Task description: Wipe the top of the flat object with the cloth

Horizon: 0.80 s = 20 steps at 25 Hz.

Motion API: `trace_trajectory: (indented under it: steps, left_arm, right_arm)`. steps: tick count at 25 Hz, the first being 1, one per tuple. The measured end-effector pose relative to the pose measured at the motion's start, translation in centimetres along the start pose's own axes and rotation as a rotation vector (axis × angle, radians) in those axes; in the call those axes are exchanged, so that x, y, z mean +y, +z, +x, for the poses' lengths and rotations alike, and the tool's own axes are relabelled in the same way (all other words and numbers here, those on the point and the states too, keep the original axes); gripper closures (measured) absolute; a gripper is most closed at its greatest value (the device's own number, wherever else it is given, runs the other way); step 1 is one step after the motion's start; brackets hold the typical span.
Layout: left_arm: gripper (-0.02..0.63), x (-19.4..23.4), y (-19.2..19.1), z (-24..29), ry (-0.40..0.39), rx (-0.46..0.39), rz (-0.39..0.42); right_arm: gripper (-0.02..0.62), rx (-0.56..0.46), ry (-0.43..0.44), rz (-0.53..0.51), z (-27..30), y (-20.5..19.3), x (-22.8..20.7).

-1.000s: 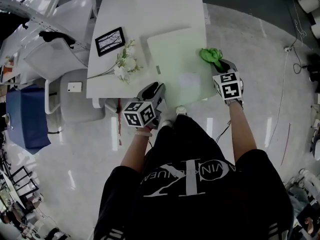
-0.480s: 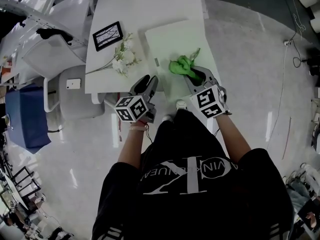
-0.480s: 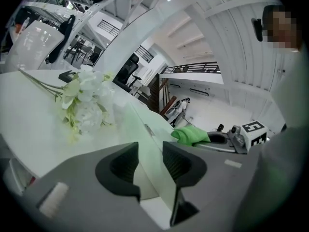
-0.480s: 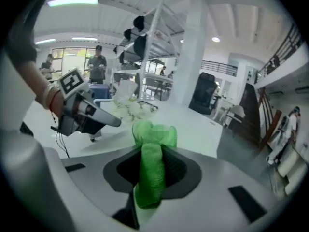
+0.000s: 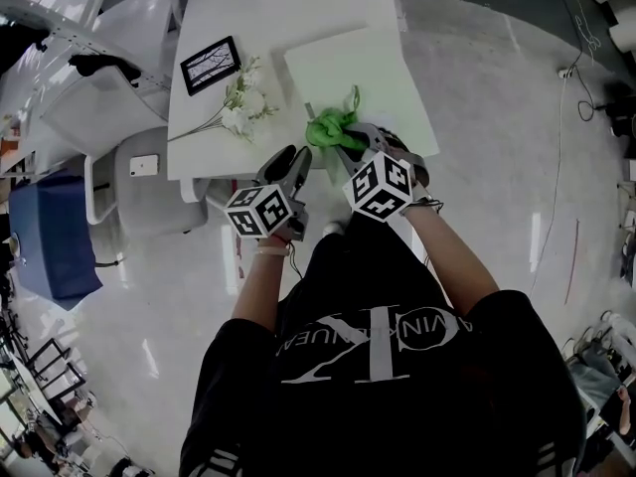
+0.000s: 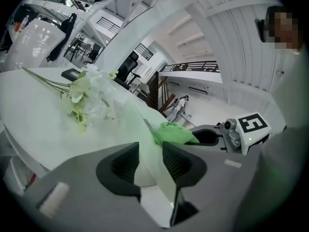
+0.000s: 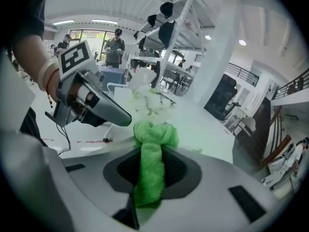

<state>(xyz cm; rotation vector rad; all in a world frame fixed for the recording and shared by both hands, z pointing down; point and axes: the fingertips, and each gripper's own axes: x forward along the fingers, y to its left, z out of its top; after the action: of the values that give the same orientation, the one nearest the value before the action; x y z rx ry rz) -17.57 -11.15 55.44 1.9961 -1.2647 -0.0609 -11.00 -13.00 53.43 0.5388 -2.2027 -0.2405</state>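
White table (image 5: 298, 8) in the head view carries a pale green board (image 5: 368, 78), with a frame (image 5: 210, 65) and flowers (image 5: 241, 112) to its left. The cloth (image 5: 328, 127) lies bunched on the board's near left part, at the tip of the right gripper (image 5: 343, 139). The left gripper (image 5: 295, 157) sits just beside it at the board's near left edge.

Left gripper view: the board (image 6: 145, 144) runs edge-on between the two jaws, which are set on it, holding its edge. The cloth (image 6: 171, 133) rests on the board just past them, the right gripper (image 6: 212, 137) behind it, the flowers (image 6: 89, 98) to the left.

Right gripper view: the jaws are clamped on the cloth (image 7: 150, 163), a green roll squeezed between the pads and bulging out in front. The left gripper (image 7: 120, 119) points in from the left, close to the cloth.
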Motion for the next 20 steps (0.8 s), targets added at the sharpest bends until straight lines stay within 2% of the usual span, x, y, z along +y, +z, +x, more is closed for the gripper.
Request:
trace_trajectory:
  steps: [4,9,13,20]
  left_arm:
    - [0.463,-0.8,-0.6,0.2,-0.027,0.014,0.011]
    - [0.463,-1.0,-0.1,0.3,-0.029,-0.009,-0.014]
    - [0.463,-1.7,-0.5,0.6,-0.022,0.007,-0.002]
    - [0.463,-2.0,-1.0,1.3,0.060,0.003,-0.018]
  right_arm:
    - [0.518,-0.001,-0.004,-0.019,-1.1,-0.1,1.0]
    - [0.518,0.007,-0.025,-0.011,-1.9,-0.6,1.7]
    - [0.518,-0.001,-0.035,-0.014,-2.8,-0.7,1.2]
    - [0.518,-0.007,0.066,-0.052,-3.9,-2.3,2.6]
